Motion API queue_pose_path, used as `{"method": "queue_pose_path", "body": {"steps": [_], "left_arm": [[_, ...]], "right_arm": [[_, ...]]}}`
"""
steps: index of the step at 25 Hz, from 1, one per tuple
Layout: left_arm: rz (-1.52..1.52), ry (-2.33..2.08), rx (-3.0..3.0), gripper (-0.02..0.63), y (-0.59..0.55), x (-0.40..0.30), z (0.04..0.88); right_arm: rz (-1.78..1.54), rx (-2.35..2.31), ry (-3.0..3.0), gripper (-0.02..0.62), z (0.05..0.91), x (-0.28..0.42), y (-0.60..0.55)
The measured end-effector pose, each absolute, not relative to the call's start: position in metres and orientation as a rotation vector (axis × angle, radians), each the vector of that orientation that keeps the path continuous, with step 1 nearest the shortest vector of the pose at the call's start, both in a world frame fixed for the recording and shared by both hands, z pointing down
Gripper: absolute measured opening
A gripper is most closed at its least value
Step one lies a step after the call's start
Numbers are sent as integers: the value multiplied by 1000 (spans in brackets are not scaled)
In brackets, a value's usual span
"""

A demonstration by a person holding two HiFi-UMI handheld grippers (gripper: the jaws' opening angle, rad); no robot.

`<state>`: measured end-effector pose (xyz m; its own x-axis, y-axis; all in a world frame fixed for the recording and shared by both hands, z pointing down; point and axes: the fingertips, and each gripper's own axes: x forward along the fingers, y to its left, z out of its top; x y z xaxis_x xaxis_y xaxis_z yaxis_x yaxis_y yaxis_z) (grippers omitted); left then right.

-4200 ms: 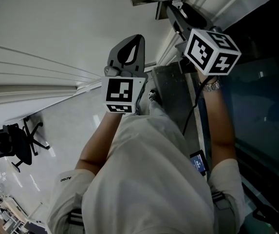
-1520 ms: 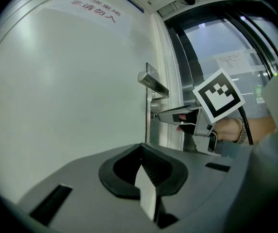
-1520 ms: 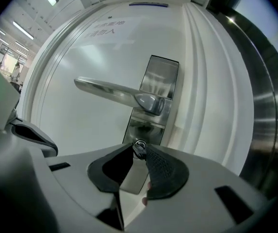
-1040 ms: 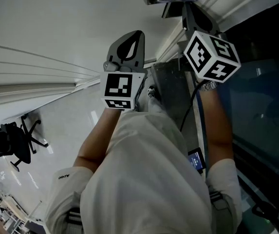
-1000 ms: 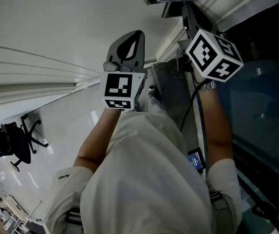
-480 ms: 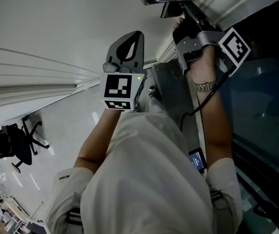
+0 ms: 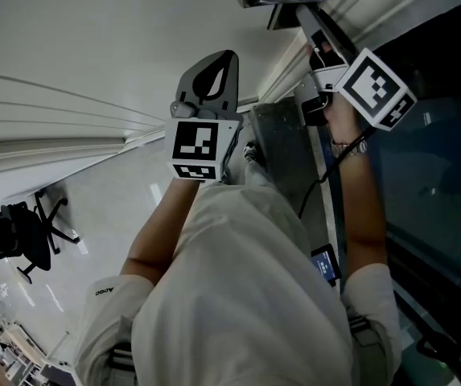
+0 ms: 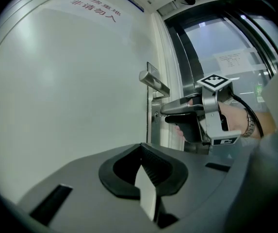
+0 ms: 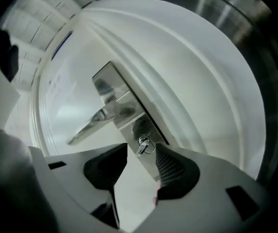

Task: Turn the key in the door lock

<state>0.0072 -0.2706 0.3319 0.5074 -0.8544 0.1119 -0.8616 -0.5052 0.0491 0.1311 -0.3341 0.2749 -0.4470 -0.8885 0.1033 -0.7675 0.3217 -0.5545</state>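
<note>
At the door lock [image 9: 129, 125] | key [image 9: 143, 143] in cylinder, bow tilted | right gripper [image 9: 141, 155] jaws just opening, released, key between pads untouched | left gripper [image 8: 141, 152] clenched, empty | step: re-grip mid-turn or turn finished, can't tell which

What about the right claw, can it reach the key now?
Probably yes: the right claw faces the key in the lock; its jaws have just been opening and stand apart, the key untouched at their gap, nothing blocking.
</note>
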Motion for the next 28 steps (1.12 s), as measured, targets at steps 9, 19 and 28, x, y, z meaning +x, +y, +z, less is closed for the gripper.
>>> {"method": "queue_pose_path", "body": {"steps": [9,19,28], "left_arm": [[109,-1507,2645,9,-272,8,332],[116,-1518,2640,9,-271,3,332],[116,-1533,2629,9,-271,-2,332]], "right_arm": [[674,-2215,2831,164,279,119,-324],[1503,-2368,2751,161,276,108,-330],[1080,-2410,2721,12,272,109,-332]]}}
